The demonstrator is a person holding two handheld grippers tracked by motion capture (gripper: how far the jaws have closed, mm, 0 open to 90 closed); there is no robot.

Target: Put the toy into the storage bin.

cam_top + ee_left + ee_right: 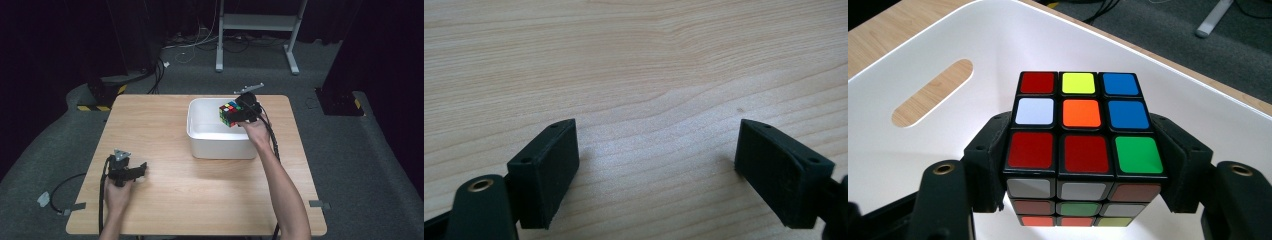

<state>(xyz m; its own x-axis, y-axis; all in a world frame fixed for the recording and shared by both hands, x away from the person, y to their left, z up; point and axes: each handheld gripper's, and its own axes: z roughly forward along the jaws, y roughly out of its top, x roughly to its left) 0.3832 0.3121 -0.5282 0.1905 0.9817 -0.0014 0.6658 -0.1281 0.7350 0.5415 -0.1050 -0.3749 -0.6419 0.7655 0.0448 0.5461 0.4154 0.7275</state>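
Note:
A scrambled puzzle cube (229,113) (1083,145) with red, orange, blue, green, white and yellow stickers hangs over the right part of a white plastic bin (200,145) (913,165). My right gripper (240,114) (1083,170) is shut on it, one black jaw pressed on each side of the cube. At the table's front left, my left gripper (142,170) (656,170) rests low over the bare wood, open, nothing between its jaws.
The bin stands at the back middle of a light wooden table (165,200) and has an oval handle slot (932,92) in its wall. Dark floor with cables and a grey frame (260,22) lie beyond the table's far edge.

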